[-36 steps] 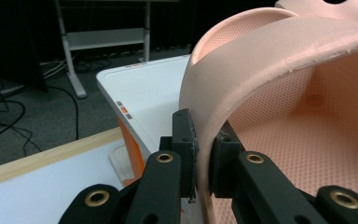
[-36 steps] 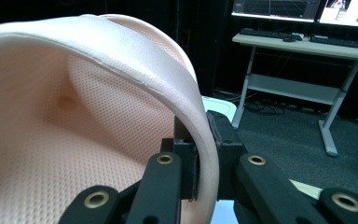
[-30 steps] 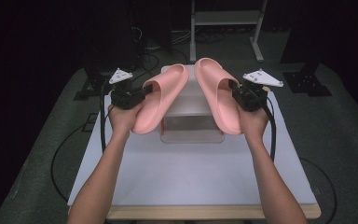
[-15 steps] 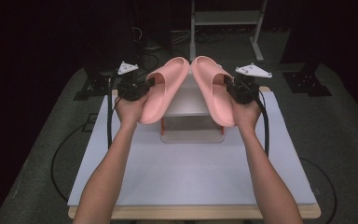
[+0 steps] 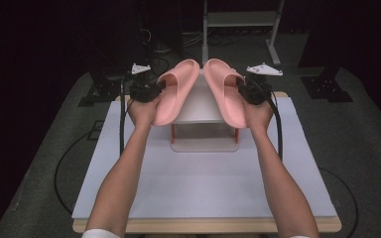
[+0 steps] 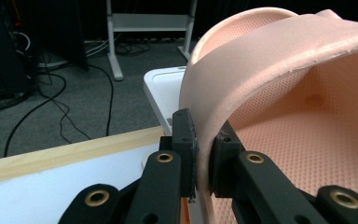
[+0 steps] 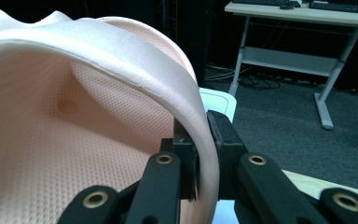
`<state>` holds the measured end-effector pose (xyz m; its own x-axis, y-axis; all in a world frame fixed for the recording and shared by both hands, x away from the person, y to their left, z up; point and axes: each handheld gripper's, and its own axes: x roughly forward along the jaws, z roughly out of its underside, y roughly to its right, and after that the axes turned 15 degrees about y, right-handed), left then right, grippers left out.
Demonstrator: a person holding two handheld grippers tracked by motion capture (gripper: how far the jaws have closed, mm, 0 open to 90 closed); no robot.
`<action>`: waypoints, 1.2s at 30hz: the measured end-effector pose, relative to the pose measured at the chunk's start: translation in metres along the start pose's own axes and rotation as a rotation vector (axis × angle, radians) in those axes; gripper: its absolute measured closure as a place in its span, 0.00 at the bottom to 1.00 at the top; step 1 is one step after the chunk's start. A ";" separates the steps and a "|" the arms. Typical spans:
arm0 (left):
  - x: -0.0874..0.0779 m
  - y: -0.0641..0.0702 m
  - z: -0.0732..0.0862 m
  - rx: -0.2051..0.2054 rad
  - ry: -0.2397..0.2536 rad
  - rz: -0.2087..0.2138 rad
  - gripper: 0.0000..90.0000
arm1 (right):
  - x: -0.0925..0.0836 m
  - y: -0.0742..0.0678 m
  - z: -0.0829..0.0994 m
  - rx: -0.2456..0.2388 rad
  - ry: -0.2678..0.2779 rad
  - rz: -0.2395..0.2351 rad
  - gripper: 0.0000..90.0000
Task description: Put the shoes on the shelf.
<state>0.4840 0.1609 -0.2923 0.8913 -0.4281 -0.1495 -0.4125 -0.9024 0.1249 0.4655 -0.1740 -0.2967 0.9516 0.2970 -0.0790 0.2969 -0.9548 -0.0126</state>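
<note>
- Above the small white two-tier rack (image 5: 198, 106), at twelve o'clock on the table, we are holding both pink foam slides aloft.
- Our left gripper (image 6: 203, 156) is clenching the left pink slide (image 5: 174, 92) by its strap; our right gripper (image 7: 203, 154) is clenching the right pink slide (image 5: 226, 91) likewise.
- We are judging pickup done, placing left.

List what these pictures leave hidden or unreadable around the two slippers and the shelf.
- High view: the top of the white shelf is partly covered by the left slipper and right slipper.
- High view: both slippers' soles face away.
- Left gripper view: the left gripper hides the strap edge it clamps.
- Right gripper view: the slipper's toe runs off the left edge; the right gripper covers its pinch point.
</note>
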 end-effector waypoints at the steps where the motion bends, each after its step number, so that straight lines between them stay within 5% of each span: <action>1: 0.001 -0.001 0.000 0.001 -0.002 -0.005 0.93 | 0.002 0.000 0.000 0.005 -0.004 0.000 0.92; 17: 0.021 0.009 0.001 0.023 -0.053 -0.080 0.92 | 0.022 -0.003 -0.001 0.021 -0.053 0.038 0.91; 36: 0.031 0.017 -0.001 0.014 -0.073 -0.089 0.90 | 0.034 0.000 -0.006 0.035 -0.123 0.074 0.89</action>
<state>0.5051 0.1318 -0.2942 0.9087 -0.3481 -0.2302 -0.3351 -0.9374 0.0946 0.4979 -0.1638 -0.2937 0.9533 0.2240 -0.2028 0.2211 -0.9745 -0.0370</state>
